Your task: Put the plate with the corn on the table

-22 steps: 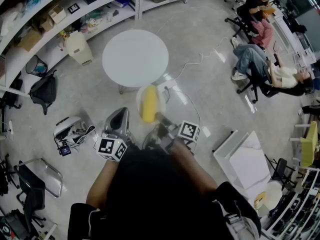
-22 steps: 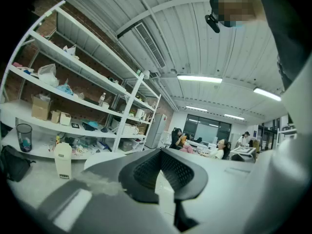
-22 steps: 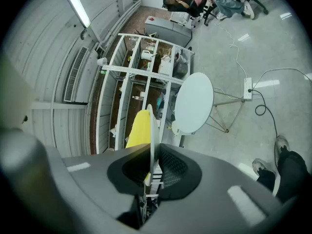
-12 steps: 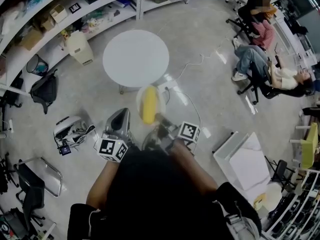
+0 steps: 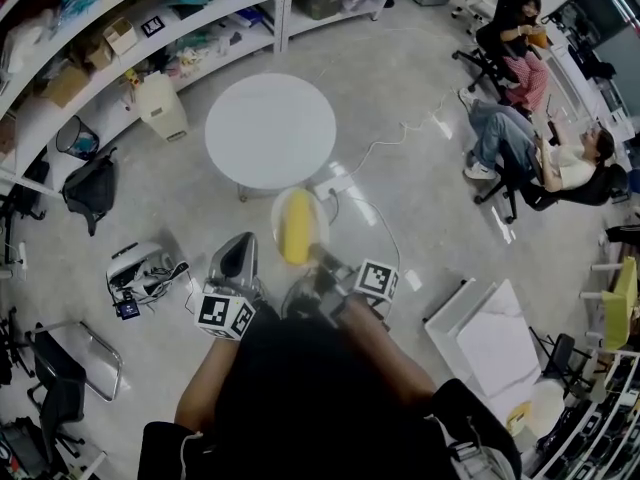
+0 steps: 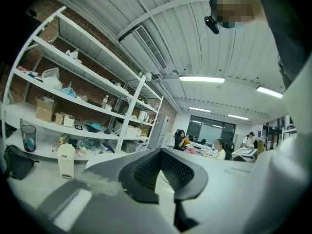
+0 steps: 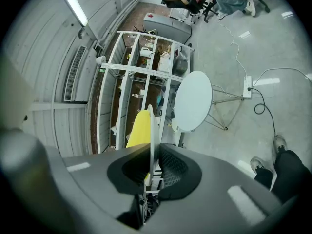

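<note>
A white plate (image 5: 312, 214) carrying a yellow corn cob (image 5: 295, 226) hangs level in the air over the floor, just this side of the round white table (image 5: 270, 128). My right gripper (image 5: 322, 258) is shut on the plate's near rim. In the right gripper view the plate (image 7: 152, 126) stands edge-on between the pads of the right gripper (image 7: 152, 165), with the corn (image 7: 138, 129) to its left and the table (image 7: 192, 100) beyond. My left gripper (image 5: 237, 256) is beside the plate on the left, shut and holding nothing. The left gripper (image 6: 165, 172) shows pads together.
Curved shelving (image 5: 120, 28) runs along the back left, with a white bin (image 5: 160, 101) and a black bag (image 5: 88, 183) before it. A power strip and cable (image 5: 338, 180) lie by the table's legs. Seated people (image 5: 530, 143) are at the right. White boards (image 5: 490, 333) lie on the floor.
Plate, corn and both grippers keep the same pose. The whole scene sits slightly lower in the view, the table included.
</note>
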Available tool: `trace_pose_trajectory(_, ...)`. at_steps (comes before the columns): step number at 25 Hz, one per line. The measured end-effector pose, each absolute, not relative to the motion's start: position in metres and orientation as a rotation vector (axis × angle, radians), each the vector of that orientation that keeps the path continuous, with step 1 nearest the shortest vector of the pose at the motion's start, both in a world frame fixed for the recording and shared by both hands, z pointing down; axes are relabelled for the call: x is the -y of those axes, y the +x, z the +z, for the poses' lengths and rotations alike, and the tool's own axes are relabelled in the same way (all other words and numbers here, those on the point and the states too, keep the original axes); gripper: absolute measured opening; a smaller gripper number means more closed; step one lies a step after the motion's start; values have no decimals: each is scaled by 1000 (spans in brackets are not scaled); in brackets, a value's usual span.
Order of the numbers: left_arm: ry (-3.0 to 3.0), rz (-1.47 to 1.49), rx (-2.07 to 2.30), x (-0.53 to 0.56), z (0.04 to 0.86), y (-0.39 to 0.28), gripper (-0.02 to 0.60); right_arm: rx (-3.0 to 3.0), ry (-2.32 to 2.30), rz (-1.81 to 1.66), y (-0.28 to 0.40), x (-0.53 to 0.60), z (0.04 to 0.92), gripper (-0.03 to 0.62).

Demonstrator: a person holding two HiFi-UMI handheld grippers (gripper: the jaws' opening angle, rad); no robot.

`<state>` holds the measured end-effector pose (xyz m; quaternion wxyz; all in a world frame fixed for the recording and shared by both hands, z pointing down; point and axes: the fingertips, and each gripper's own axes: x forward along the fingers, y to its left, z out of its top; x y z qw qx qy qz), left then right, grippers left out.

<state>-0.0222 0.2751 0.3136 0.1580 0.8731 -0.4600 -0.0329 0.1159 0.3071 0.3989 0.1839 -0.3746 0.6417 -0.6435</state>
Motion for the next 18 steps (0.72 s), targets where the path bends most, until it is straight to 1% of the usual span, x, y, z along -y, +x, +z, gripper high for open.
trace_pose_trajectory(5, 2488, -129, 1370, -274, 297, -13, 5, -1759, -1127, -1909, 132, -317, 397, 44)
trace_pose_trajectory(13, 2468, -105, 1450, -277, 299, 7, 4, -1844, -989, -1873, 149, -309, 392, 44)
trace_pose_trajectory(18, 2447, -100, 1504, -275, 300, 9, 5, -1831, -1019, -1932, 158, -306, 401, 44)
